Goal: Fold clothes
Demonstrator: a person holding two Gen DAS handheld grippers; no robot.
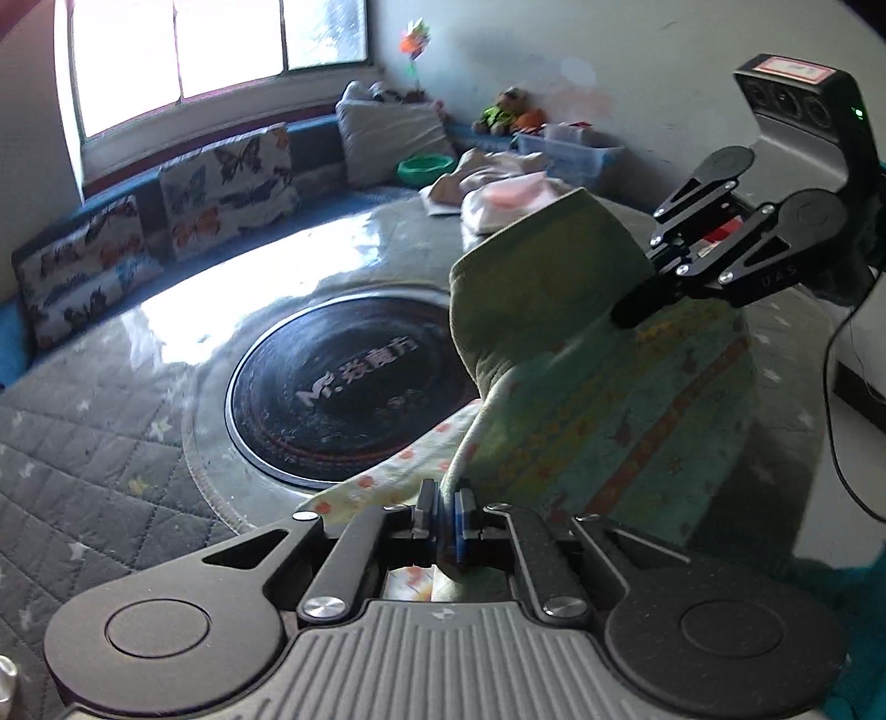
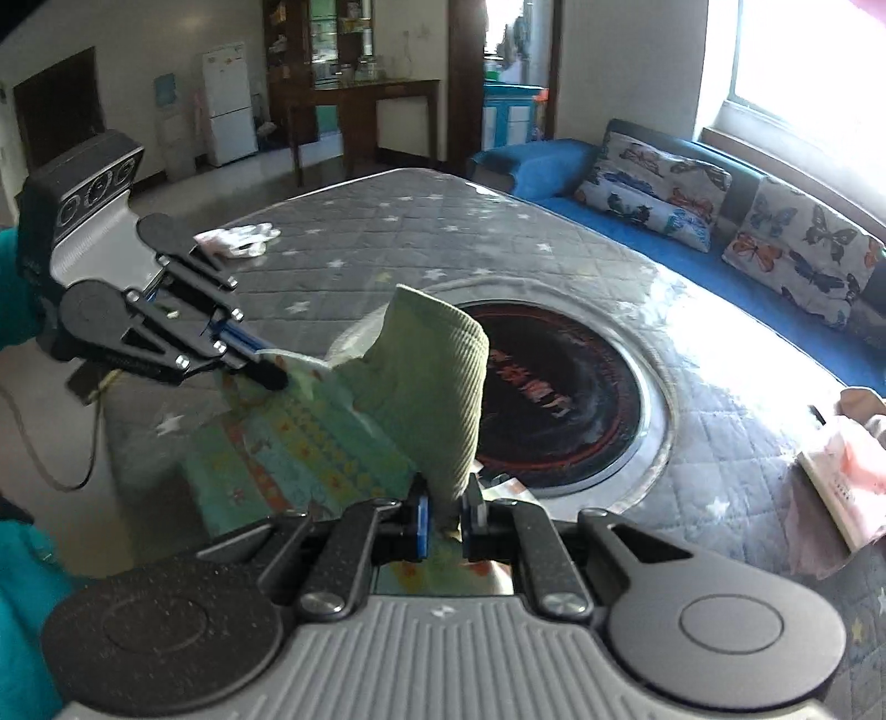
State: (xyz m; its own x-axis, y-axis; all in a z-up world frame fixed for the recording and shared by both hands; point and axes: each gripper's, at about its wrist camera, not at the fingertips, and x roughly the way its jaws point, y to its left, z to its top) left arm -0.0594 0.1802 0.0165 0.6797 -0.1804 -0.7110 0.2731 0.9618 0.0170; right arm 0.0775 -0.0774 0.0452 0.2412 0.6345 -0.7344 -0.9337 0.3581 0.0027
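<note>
The patterned garment (image 1: 598,399) with its ribbed green cuff (image 2: 437,376) hangs stretched between both grippers above the quilted worktop (image 1: 99,454), just at three o'clock of the round black hotplate (image 1: 343,387). Left gripper (image 1: 446,512) has its fingers clamped on one edge of the cloth, and the right gripper (image 2: 447,518) pinches the cuff end, with a pile of other clothes (image 1: 493,194) well apart at twelve o'clock

Hidden and cut off in your two wrist views

Your garment (image 1: 581,387) is motion-blurred and its lower part disappears behind the left gripper (image 1: 446,512); the pink cloth pile (image 2: 847,471) at the table's right edge runs out of frame, and the shelf items (image 2: 343,50) are too small to identify.
</note>
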